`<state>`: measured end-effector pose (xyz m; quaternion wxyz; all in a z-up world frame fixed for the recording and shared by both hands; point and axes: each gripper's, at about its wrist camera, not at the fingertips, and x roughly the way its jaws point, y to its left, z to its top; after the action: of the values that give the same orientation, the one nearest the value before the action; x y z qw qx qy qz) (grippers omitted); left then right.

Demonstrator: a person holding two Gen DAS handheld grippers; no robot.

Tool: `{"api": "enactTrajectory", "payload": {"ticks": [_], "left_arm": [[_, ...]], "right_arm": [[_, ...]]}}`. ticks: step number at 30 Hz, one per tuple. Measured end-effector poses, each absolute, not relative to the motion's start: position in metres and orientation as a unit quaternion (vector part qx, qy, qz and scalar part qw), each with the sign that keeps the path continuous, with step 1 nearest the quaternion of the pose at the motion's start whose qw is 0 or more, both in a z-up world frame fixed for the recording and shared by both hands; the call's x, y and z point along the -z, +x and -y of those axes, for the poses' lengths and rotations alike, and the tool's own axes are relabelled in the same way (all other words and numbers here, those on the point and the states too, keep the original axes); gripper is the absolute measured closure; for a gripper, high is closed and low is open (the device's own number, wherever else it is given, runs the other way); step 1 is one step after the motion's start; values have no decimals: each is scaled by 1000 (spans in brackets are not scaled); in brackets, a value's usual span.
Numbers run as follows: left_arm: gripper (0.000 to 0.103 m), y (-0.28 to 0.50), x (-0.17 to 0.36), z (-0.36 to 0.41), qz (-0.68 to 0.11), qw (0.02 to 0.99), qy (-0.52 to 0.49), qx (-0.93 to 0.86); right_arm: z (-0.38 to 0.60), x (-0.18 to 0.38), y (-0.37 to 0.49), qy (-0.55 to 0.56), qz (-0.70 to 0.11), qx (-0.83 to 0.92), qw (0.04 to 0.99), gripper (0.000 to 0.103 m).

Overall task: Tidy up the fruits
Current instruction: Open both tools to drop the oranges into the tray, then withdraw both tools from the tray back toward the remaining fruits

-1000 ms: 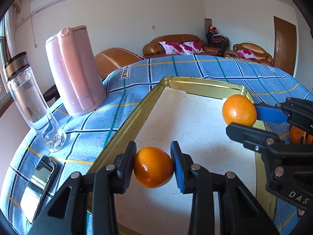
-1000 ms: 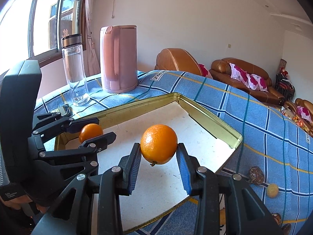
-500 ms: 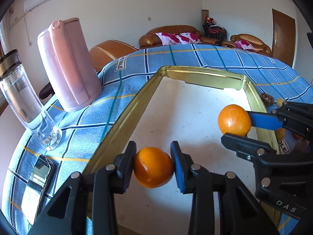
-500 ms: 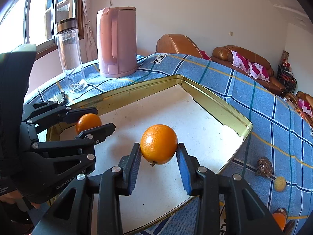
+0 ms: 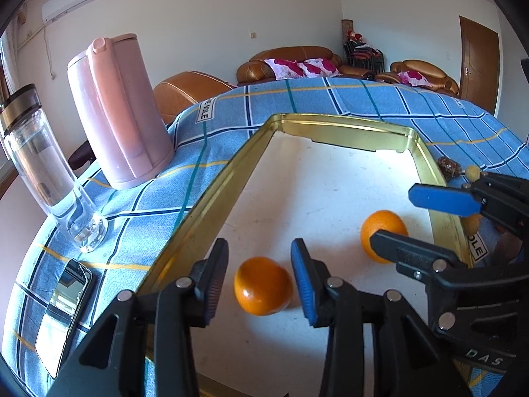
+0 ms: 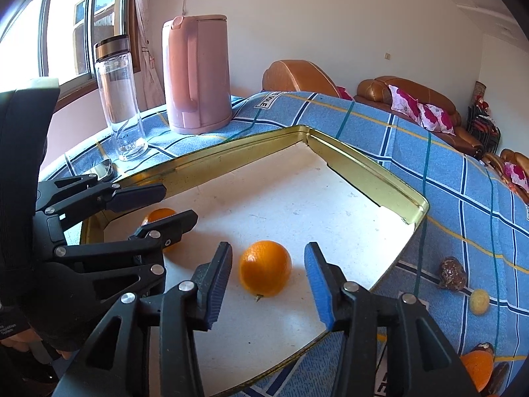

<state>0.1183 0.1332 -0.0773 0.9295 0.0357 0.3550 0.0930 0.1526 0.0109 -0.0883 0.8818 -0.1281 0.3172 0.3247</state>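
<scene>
A gold-rimmed tray (image 5: 215, 192) with a white floor lies on the blue checked tablecloth; it also shows in the right wrist view (image 6: 347, 162). My left gripper (image 5: 259, 278) is open, with an orange (image 5: 263, 286) resting on the tray floor between its fingers. My right gripper (image 6: 267, 281) is open, with a second orange (image 6: 265, 273) on the tray floor between its fingers. That second orange (image 5: 380, 231) shows at the right in the left wrist view, partly behind the right gripper (image 5: 410, 218). The first orange (image 6: 158, 216) shows behind the left gripper (image 6: 168, 206) in the right wrist view.
A pink kettle (image 5: 119, 112), a clear bottle (image 5: 43, 172) and a phone (image 5: 64, 311) stand left of the tray. To its right on the cloth lie a brown fruit (image 6: 451, 273), a small yellow fruit (image 6: 479, 301) and another orange (image 6: 479, 369).
Both grippers have lowered into the tray and opened. Each has let go of its orange, which now rests on the tray floor.
</scene>
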Motion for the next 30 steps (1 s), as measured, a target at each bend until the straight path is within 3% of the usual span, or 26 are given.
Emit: {"api": "enactTrajectory", "payload": {"ticks": [3, 10, 30], "left_arm": [[46, 110, 74, -133, -339, 936, 24, -91], [33, 84, 62, -116, -299, 952, 3, -72], [29, 70, 57, 1, -275, 960, 43, 30]], "right_arm": [[-4, 83, 148, -118, -309, -326, 886, 47], [19, 68, 125, -116, -270, -317, 902, 43], [188, 57, 94, -41, -224, -183, 956, 41]]}}
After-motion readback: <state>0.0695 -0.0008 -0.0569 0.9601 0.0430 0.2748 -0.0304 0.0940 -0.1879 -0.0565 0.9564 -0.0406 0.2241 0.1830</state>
